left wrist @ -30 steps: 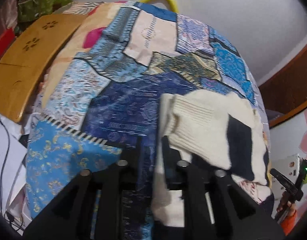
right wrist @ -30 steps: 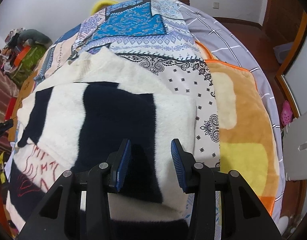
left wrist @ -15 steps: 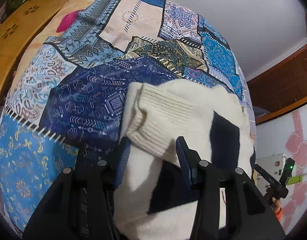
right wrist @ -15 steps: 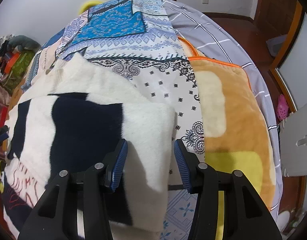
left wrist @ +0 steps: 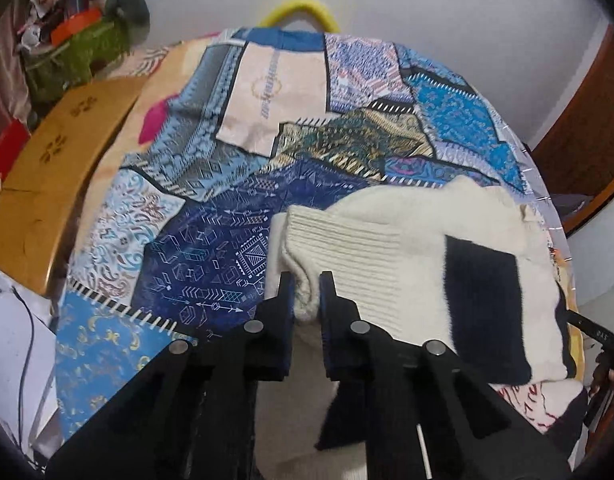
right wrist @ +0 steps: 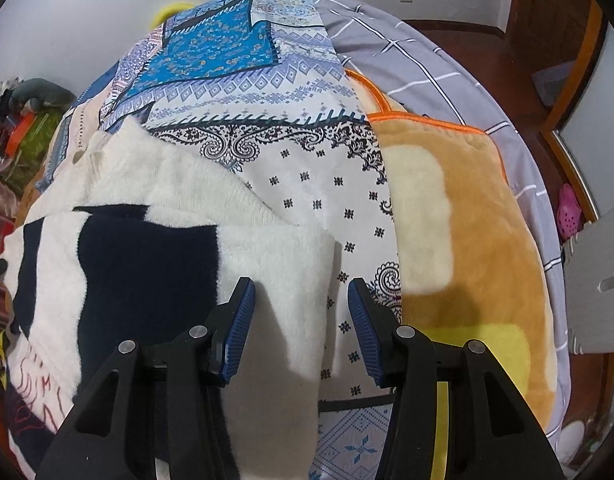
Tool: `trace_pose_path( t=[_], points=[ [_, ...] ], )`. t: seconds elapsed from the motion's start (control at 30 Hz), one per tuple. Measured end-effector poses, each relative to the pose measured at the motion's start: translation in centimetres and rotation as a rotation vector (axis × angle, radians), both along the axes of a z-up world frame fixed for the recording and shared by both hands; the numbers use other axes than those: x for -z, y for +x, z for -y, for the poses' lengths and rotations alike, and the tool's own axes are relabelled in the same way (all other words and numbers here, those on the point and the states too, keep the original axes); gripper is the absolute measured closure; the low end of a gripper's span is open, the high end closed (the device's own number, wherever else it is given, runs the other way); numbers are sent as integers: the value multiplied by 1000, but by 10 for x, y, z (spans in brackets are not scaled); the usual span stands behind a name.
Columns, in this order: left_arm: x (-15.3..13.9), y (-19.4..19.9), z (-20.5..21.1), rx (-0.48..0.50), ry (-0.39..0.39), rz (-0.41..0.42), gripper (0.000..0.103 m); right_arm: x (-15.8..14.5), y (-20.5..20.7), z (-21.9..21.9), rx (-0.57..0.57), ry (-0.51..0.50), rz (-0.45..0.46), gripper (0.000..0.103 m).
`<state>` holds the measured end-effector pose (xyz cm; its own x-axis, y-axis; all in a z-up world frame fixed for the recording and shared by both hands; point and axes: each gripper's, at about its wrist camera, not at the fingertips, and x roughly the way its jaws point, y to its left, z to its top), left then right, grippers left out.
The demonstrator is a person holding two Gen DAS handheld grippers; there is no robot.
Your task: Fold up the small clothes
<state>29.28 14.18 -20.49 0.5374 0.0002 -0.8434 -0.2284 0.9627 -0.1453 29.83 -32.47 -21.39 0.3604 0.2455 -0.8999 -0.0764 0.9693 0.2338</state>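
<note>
A small white knit sweater point(left wrist: 391, 248) with navy patches lies on the patchwork bedspread point(left wrist: 211, 232). In the left wrist view my left gripper point(left wrist: 305, 280) is shut on a fold of its white ribbed edge, at the sweater's left side. In the right wrist view the same sweater point(right wrist: 155, 240) covers the left half, its right edge folded over. My right gripper point(right wrist: 301, 286) is open and empty, its jaws straddling the sweater's right edge, just above the cloth.
A wooden board point(left wrist: 55, 168) lies left of the bed. An orange plush blanket point(right wrist: 459, 232) and a grey checked sheet point(right wrist: 419, 64) lie to the right. Clutter point(left wrist: 75, 40) sits at the far left by the wall. A yellow hoop point(left wrist: 299, 6) stands behind the bed.
My left gripper opened over the ribbed edge half a second ago and has now shut on it. My right gripper moved right to the sweater's edge and stays open.
</note>
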Motion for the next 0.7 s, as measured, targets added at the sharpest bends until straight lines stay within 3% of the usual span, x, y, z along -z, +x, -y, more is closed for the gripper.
trace_pose_path(
  t=[0.23, 0.43, 0.7],
  points=[
    [-7, -21, -5, -5, -33, 15, 92, 2, 5, -1, 2, 6, -3, 58],
    [26, -24, -3, -7, -49, -79, 92, 8, 1, -5, 6, 9, -33, 59],
    [22, -35, 6, 15, 11, -82, 85, -3, -19, -4, -13, 1, -37, 58]
  ],
)
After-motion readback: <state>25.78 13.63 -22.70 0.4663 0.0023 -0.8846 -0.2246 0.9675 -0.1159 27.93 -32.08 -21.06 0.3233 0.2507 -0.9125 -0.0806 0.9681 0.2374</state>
